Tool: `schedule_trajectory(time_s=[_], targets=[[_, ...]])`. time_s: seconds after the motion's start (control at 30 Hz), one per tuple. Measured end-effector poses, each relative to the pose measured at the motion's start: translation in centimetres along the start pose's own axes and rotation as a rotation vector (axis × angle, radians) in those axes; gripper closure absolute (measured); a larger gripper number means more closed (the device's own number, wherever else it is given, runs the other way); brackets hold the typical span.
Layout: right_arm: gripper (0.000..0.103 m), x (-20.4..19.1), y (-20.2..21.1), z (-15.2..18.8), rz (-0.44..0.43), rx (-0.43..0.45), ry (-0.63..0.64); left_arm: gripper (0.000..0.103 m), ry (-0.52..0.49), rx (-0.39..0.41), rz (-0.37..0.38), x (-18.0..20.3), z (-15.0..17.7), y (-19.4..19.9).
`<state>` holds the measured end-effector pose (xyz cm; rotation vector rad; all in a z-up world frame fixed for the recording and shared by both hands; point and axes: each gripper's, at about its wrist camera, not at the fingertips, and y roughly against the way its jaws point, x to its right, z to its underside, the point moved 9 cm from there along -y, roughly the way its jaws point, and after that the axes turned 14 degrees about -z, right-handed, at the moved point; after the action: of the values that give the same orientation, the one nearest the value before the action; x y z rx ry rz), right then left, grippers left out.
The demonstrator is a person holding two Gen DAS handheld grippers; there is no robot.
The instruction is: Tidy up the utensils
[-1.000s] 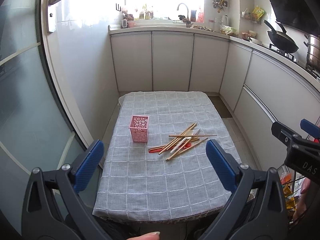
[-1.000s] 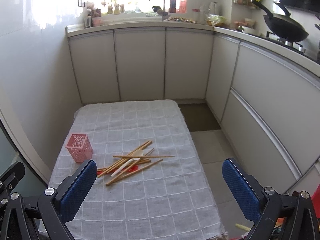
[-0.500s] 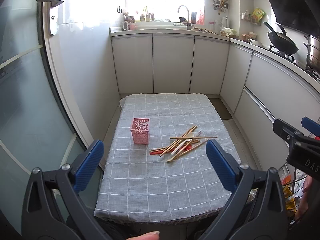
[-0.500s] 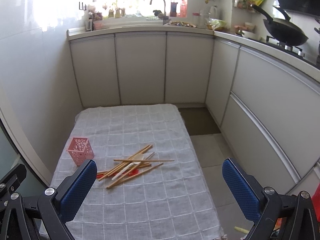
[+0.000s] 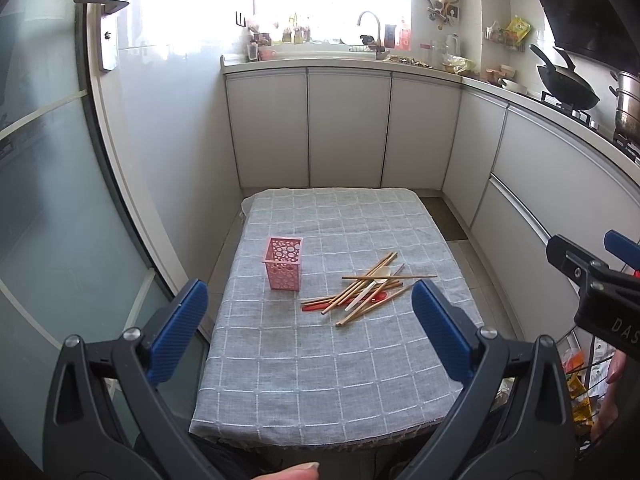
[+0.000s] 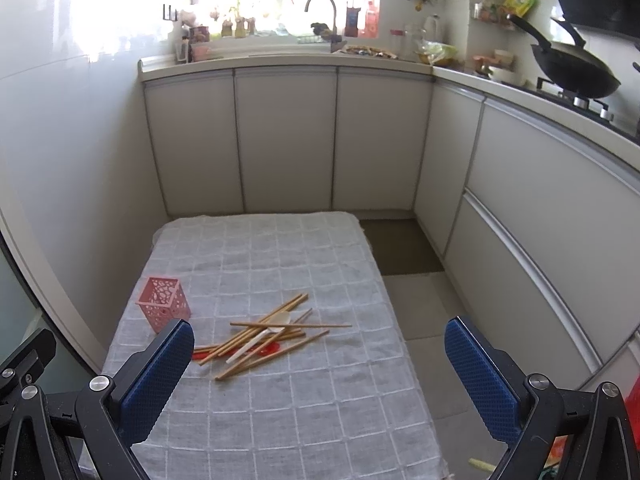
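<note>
I see the tabletop [image 5: 328, 392] under its grey checked cloth filling the middle of both frames. My left gripper [image 5: 306, 330] and right gripper [image 6: 318, 376] both gape wide, holding nothing. The pink perforated holder [image 5: 283, 263] stands upright left of centre; just right of it lies the chopstick pile [image 5: 370, 292], crossed over a white spoon [image 5: 370, 286].

Red spoon [image 5: 374, 300] mostly buried under chopsticks [image 5: 362, 292], pink holder [image 5: 283, 264] interior unseen, right gripper [image 5: 600, 264] cut by frame edge, countertop clutter [image 6: 372, 50] too small to identify
</note>
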<state>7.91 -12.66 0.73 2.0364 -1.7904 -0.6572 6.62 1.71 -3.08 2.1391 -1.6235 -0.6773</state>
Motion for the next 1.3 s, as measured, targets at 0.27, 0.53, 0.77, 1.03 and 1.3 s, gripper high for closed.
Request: schedule_trajectory(time_s=[0.27,0.53,0.77,1.03,1.3], targets=[[0.0,0.0,-0.1,-0.1,0.0,-0.001,0.0,0.001,0.0,0.003,0.0,0.0,-0.2,-0.2],[0.0,-0.3,-0.8,-0.6,0.0,0.0,0.009,0.001,0.004,-0.001,-0.002,0.0,-0.5,-0.5],[0.0,-0.2,-1.4,-0.9,0.002,-0.008,0.011,0.001,0.003,-0.004,-0.005,0.1,-0.6,-1.1],[0.0,0.7,-2.9,-0.8,0.001,-0.022,-0.001,0.001,0.004,-0.015,-0.012,0.6,-0.7,-2.5],[0.0,1.7,-5.5,-0.6,0.012,-0.045,-0.011,0.001,-0.008,-0.036,-0.016,1.6,-1.0,-4.6]])
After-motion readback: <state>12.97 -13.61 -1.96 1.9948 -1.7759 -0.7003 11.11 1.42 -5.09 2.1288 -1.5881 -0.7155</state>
